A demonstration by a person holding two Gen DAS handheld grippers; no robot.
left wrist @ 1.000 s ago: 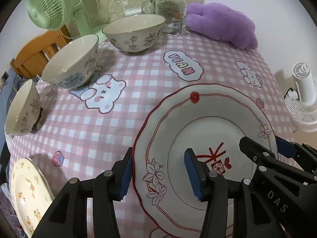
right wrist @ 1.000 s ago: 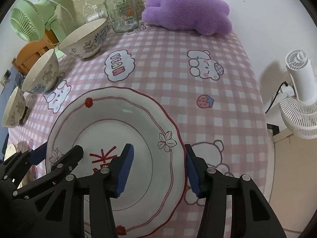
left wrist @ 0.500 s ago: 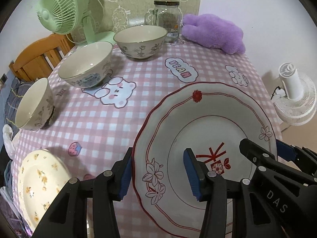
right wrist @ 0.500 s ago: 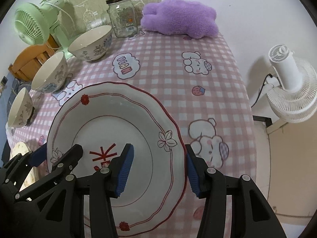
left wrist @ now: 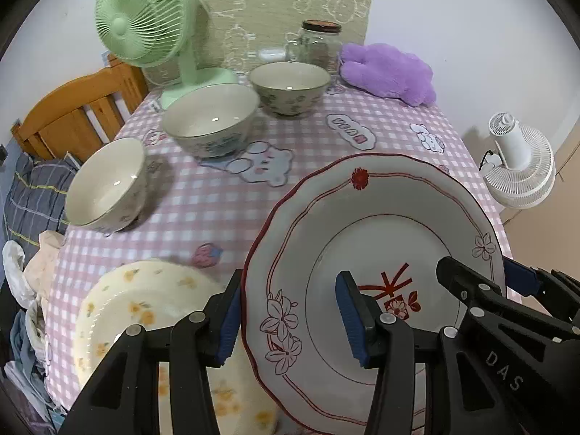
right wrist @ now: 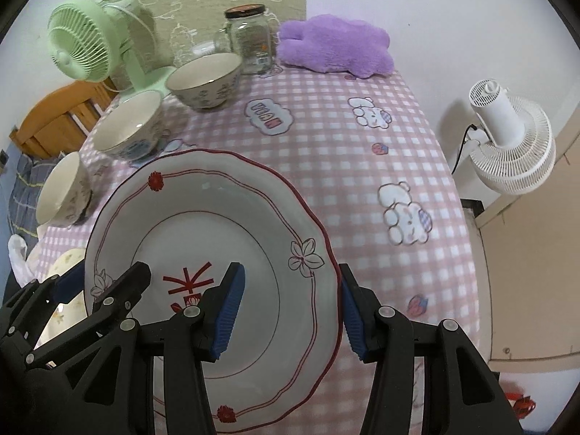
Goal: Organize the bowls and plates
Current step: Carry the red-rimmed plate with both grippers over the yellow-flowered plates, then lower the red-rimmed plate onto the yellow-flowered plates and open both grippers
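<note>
1. The left gripper is gripping the plate's left rim, its jaws pinching that edge.
2. The right gripper is pinching the opposite rim between its jaws.
3. The plate is hanging tilted above the tablecloth, beside a yellow plate.
4. 3 bowls are sitting behind.

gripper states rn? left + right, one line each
Left gripper: shut on the red-rimmed plate, fingers astride its left rim.
Right gripper: shut on the same plate, fingers astride its right rim.
</note>
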